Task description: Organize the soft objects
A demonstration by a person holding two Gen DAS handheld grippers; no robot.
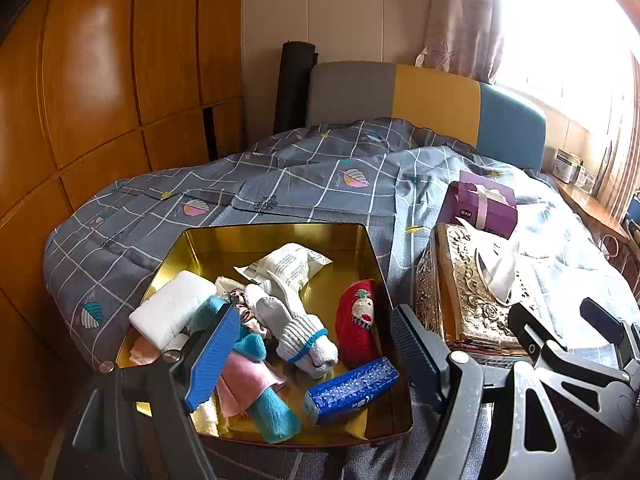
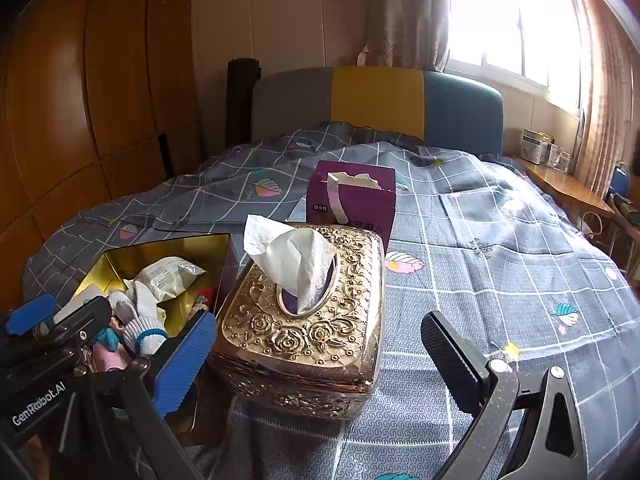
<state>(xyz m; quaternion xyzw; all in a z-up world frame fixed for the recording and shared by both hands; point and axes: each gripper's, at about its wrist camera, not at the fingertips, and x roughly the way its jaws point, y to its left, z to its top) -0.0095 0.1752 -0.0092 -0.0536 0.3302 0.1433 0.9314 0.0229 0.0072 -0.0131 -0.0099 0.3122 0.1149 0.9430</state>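
Both hand-held grippers gape wide and empty: left hand-held gripper (image 1: 312,354) over the gold tin (image 1: 276,232); next, choosing one sock (image 1: 356,320).

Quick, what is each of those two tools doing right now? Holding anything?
Left tool: open, holding nothing, above the tin.
Right tool: open, holding nothing, around the tissue box.
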